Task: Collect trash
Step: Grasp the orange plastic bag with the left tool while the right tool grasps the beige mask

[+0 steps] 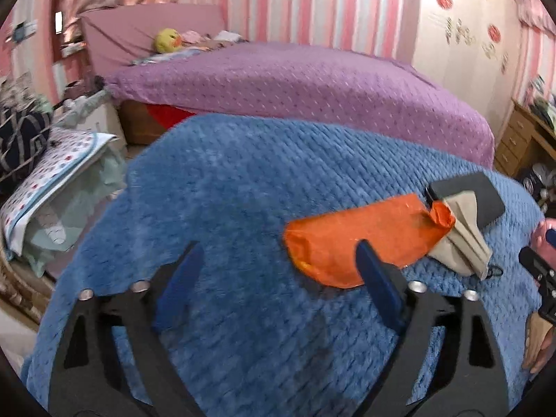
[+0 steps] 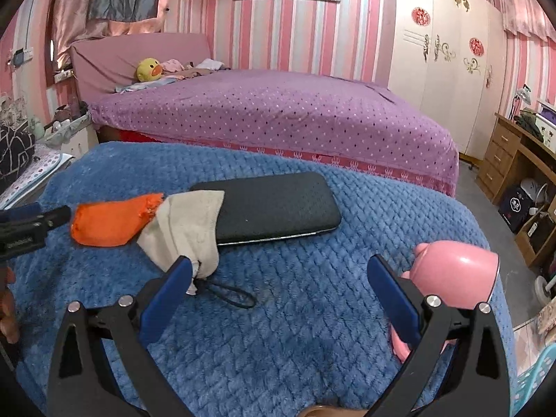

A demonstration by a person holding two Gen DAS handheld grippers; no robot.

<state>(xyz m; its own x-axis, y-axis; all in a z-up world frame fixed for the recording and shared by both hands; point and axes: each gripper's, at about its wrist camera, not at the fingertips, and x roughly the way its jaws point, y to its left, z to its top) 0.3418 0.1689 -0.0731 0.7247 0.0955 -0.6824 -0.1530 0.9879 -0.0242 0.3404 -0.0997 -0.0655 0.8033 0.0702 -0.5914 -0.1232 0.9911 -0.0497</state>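
Observation:
A crumpled orange wrapper lies on a blue quilted blanket. My left gripper hovers open just before it, its right finger overlapping the wrapper's near edge, with nothing gripped. Touching the wrapper on its right is a beige cloth pouch, which lies partly over a black case. My right gripper stands open and holds nothing above bare blanket, its left finger in front of the pouch's lower end. A black cord loop trails from the pouch.
A pink pig-shaped cup lies on the blanket beside my right gripper's right finger. Behind stands a bed with a purple cover. A wooden desk with drawers is at the right, and folded bedding is at the left.

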